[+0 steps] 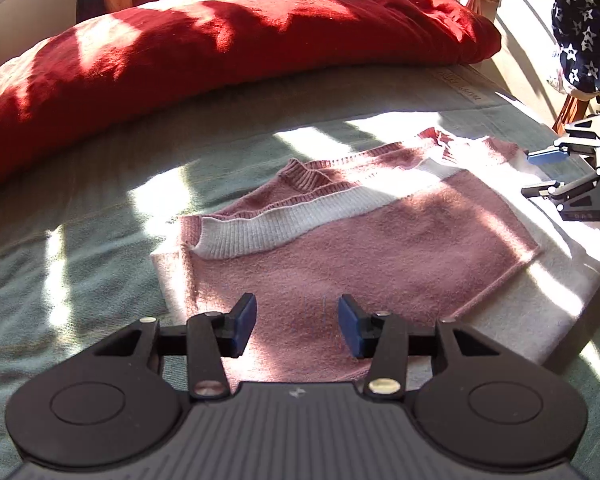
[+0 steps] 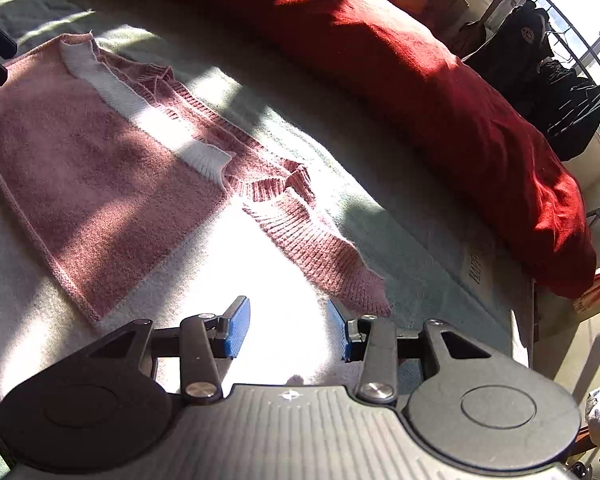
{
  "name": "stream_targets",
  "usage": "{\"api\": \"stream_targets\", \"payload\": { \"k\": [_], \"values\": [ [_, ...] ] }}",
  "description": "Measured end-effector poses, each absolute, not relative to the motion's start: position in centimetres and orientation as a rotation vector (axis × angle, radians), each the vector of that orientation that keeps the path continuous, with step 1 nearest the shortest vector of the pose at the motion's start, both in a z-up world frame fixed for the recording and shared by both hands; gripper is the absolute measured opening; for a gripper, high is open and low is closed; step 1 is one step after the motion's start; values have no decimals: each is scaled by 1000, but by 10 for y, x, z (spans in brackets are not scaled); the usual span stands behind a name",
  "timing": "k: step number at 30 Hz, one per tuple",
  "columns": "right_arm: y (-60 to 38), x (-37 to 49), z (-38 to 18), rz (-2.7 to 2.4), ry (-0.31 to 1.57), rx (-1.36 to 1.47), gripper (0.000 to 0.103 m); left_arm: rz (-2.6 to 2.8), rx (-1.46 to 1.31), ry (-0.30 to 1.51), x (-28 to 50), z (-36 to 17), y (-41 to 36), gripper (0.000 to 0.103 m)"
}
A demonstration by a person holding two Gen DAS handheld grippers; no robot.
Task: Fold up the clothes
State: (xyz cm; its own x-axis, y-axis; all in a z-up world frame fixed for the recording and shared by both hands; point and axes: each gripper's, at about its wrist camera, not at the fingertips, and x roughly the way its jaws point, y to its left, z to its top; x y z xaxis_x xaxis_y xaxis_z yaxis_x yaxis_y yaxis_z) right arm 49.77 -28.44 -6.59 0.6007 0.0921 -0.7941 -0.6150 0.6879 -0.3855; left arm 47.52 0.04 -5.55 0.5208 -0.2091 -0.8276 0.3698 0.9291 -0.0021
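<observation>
A pink and white knit sweater (image 1: 364, 240) lies partly folded on the pale green bed cover (image 1: 80, 240), sleeves laid across its body, white cuff band on top. My left gripper (image 1: 298, 320) is open and empty, hovering over the sweater's near pink edge. My right gripper (image 1: 540, 174) shows at the right edge of the left wrist view, open, beside the sweater's far corner. In the right wrist view the right gripper (image 2: 288, 330) is open over the sunlit white part of the sweater (image 2: 100, 168), near a ribbed pink sleeve end (image 2: 328, 256).
A large red pillow (image 1: 228, 48) lies along the back of the bed; it also shows in the right wrist view (image 2: 440, 92). A star-patterned dark cloth (image 1: 584, 40) sits off the bed's right side. Dark clothes (image 2: 552, 80) hang on a rack by the window.
</observation>
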Motion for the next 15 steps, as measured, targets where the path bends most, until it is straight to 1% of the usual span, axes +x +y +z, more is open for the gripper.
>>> {"api": "stream_targets", "payload": {
  "k": [2,3,5,6,7,8,9,10,11,15],
  "values": [
    [-294,512,-78,428,902,-624,46,-332,193,1000,479,-66,-2,47],
    [-303,517,-76,412,931,-551,46,-321,195,1018,481,-71,-2,46],
    [-325,518,-59,361,959,-403,46,-315,174,992,479,-63,2,47],
    [-338,518,-54,358,973,-331,46,-313,161,972,476,-56,5,48],
    [-350,517,-49,355,987,-258,46,-304,148,965,473,-51,8,52],
    [-363,518,-49,340,1014,-193,43,-299,138,968,470,-48,10,54],
    [-372,520,-52,332,1035,-141,39,-296,130,973,466,-46,11,54],
    [-385,523,-58,326,1058,-63,24,-293,121,977,463,-44,12,54],
    [-395,527,-64,311,1070,-2,18,-287,116,979,460,-44,14,55],
    [-413,540,-77,311,1073,180,18,-227,65,990,459,-47,27,55]
  ]
}}
